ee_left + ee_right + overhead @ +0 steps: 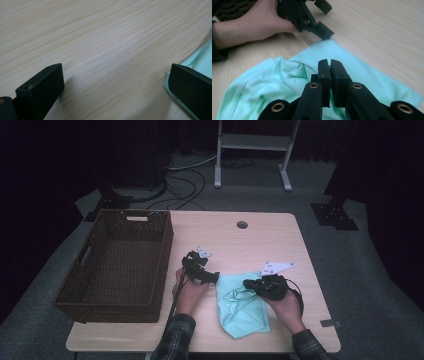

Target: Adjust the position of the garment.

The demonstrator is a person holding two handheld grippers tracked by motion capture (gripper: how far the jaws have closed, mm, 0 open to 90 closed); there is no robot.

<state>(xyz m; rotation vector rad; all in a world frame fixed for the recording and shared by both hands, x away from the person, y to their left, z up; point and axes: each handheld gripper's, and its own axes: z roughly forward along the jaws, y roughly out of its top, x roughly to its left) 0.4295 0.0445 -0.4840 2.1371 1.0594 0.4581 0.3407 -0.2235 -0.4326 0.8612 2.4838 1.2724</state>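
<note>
Mint-green, thin, crumpled cloth (242, 306), judged light, limp and best pinched at a raised fold or hem, lay on the pale wooden surface (260, 240) between the wide-open left gripper (209, 276) and the right gripper (329, 65), whose jaws were closed with no fabric seen clamped.

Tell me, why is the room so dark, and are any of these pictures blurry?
High view: light falls on the pale wooden table, surroundings nearly black. Left gripper view: soft shadows beside the jaws, wood grain slightly soft. Right gripper view: the mint-green cloth is fairly sharp; nearest brass-riveted gripper parts look blurred.
</note>
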